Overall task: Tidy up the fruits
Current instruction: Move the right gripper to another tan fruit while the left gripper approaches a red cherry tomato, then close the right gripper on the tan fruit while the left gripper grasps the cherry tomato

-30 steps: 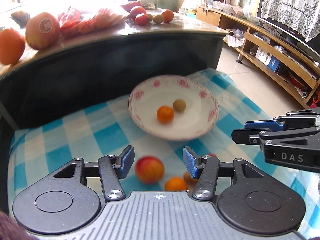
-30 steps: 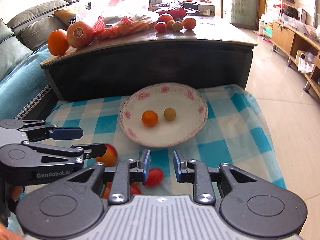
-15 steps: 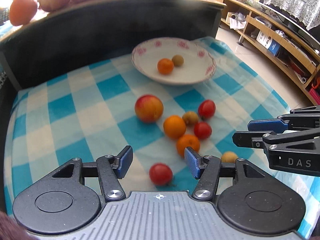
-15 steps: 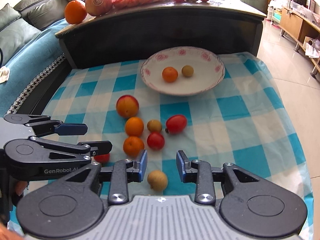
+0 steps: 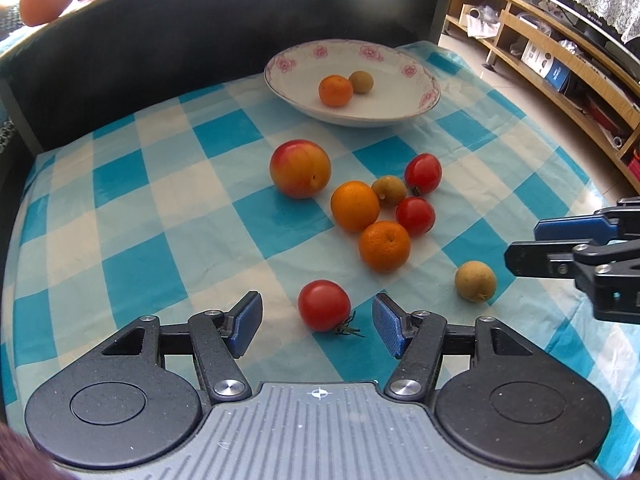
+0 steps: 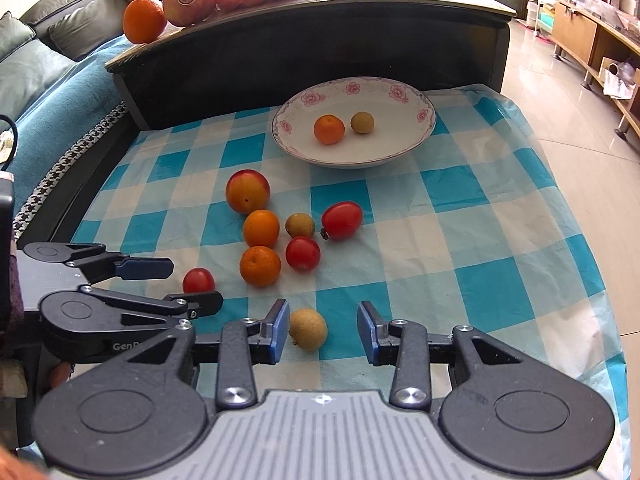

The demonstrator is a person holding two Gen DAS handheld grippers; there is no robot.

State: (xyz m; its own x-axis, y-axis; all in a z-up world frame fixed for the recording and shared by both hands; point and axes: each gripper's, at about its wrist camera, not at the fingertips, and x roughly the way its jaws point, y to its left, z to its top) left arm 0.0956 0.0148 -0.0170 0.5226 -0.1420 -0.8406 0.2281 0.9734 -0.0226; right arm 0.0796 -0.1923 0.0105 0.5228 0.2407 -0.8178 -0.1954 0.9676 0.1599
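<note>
A white floral plate (image 5: 424, 106) (image 6: 416, 140) at the far side of the checked cloth holds a small orange (image 5: 335, 90) (image 6: 329, 129) and a brown longan (image 5: 361, 81) (image 6: 362, 122). Loose fruit lies in the middle: a peach (image 5: 300, 168) (image 6: 247, 191), two oranges (image 5: 354, 205) (image 5: 384, 245), a longan (image 5: 388, 190) and two red tomatoes (image 5: 423, 172) (image 5: 415, 215). My left gripper (image 5: 317, 325) is open, with a stemmed tomato (image 5: 324, 305) between its fingertips. My right gripper (image 6: 323, 333) is open around a brown longan (image 6: 307, 328) (image 5: 475, 281), not touching it.
A dark table wall (image 6: 312, 52) rises behind the cloth, with an orange (image 6: 143, 19), a large fruit (image 6: 188, 1) and a bag of fruit on top. A sofa (image 6: 44, 64) is at the left. Wooden shelves (image 5: 560, 60) and tiled floor (image 6: 568, 128) lie to the right.
Both grippers have pulled back from the plate toward the near edge of the cloth and tilted down. The tomato and the longan now sit between their open fingers.
</note>
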